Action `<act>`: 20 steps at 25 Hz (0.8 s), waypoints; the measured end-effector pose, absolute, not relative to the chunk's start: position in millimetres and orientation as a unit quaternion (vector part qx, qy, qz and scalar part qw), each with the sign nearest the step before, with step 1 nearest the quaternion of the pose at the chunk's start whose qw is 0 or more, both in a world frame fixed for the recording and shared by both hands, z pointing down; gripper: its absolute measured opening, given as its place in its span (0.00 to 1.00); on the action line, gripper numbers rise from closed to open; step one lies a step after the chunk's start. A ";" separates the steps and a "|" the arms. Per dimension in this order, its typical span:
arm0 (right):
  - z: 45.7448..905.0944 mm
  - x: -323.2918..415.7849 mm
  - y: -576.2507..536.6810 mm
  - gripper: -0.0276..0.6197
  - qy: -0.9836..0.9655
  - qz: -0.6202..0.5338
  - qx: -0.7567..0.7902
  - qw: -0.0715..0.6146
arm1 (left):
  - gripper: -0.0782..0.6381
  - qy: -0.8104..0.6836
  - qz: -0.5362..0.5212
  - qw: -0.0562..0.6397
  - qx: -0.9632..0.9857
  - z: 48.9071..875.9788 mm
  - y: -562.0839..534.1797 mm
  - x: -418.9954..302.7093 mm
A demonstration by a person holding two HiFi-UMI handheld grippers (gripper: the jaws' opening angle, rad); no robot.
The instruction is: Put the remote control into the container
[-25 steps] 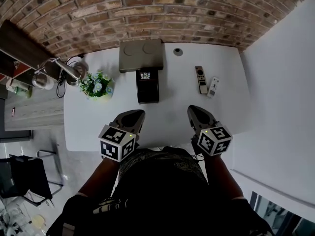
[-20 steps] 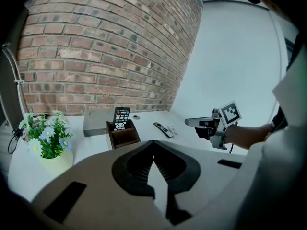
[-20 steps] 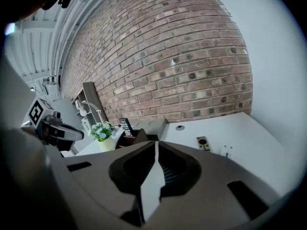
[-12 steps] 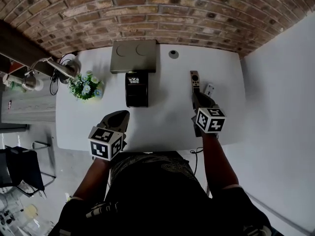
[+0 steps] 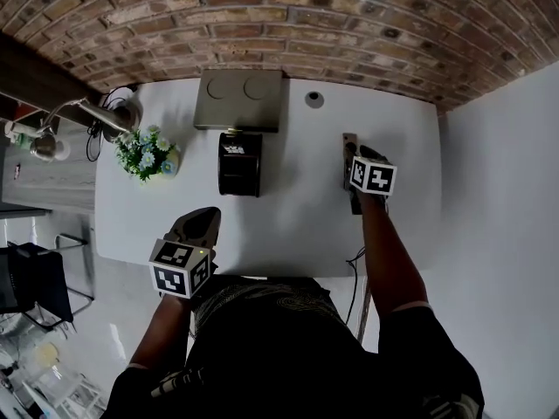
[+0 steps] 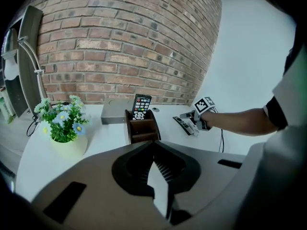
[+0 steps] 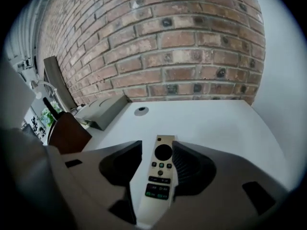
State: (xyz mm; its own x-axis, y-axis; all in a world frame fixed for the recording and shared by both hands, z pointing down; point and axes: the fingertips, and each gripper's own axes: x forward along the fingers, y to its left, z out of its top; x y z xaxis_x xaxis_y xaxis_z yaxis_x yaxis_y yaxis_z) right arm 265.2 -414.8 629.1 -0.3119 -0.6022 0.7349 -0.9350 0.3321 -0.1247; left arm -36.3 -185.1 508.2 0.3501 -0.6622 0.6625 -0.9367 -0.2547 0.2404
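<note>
A slim grey remote control (image 7: 160, 176) lies flat on the white table (image 5: 297, 216) at the right, its far end (image 5: 348, 140) showing past my right gripper (image 5: 355, 152). The jaws of the right gripper (image 7: 157, 146) have just been opening and now straddle the remote, which lies between them with a gap on its left side. The dark brown container (image 5: 239, 166) stands mid-table, a black remote (image 6: 140, 107) upright in it. My left gripper (image 5: 203, 218) hovers shut and empty at the table's front edge, pointing at the container (image 6: 142, 128).
A grey flat box (image 5: 242, 99) sits behind the container against the brick wall. A pot of flowers (image 5: 147, 155) stands at the left, with a lamp beyond. A round cable hole (image 5: 314, 99) is at the back. A cable hangs off the table's front edge.
My right gripper has travelled from the front edge forward and down onto the grey remote, and its jaws have opened around it. The left gripper has sunk slightly near the front edge.
</note>
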 end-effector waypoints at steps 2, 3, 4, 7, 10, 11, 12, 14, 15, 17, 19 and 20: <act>648.2 267.8 -433.2 0.40 -0.746 0.301 0.500 0.320 | 0.12 -0.533 0.224 0.317 0.752 511.9 -180.3 -42.2; 657.0 268.3 -440.7 0.42 -0.739 0.309 0.497 0.334 | 0.12 -0.537 0.225 0.321 0.747 513.6 -177.5 -44.8; 664.7 268.7 -447.1 0.43 -0.732 0.315 0.495 0.347 | 0.12 -0.540 0.225 0.325 0.743 515.0 -174.8 -47.1; 679.9 270.8 -460.7 0.44 -0.711 0.336 0.492 0.372 | 0.12 -0.546 0.227 0.332 0.735 518.4 -168.1 -51.2; 683.6 273.7 -465.4 0.44 -0.687 0.344 0.500 0.399 | 0.12 -0.550 0.223 0.341 0.729 520.2 -162.3 -57.2; 684.1 273.2 -465.7 0.44 -0.683 0.342 0.500 0.407 | 0.12 -0.551 0.221 0.344 0.727 520.9 -160.6 -59.4; 684.5 272.7 -465.6 0.44 -0.681 0.341 0.500 0.412 | 0.12 -0.552 0.220 0.346 0.726 521.6 -159.2 -61.3; 684.7 272.9 -465.0 0.44 -0.678 0.343 0.500 0.415 | 0.12 -0.552 0.218 0.347 0.726 521.5 -157.9 -63.8; 684.2 273.3 -464.9 0.43 -0.677 0.344 0.501 0.415 | 0.12 -0.551 0.217 0.346 0.728 520.6 -158.0 -64.5; 681.7 272.8 -464.1 0.37 -0.679 0.349 0.502 0.406 | 0.12 -0.548 0.215 0.343 0.732 517.9 -158.6 -65.6; 675.7 270.5 -460.2 0.37 -0.685 0.361 0.503 0.384 | 0.12 -0.545 0.214 0.340 0.736 516.2 -159.0 -68.4; 670.8 269.2 -457.6 0.37 -0.689 0.366 0.504 0.371 | 0.12 -0.545 0.213 0.338 0.737 515.7 -159.3 -70.9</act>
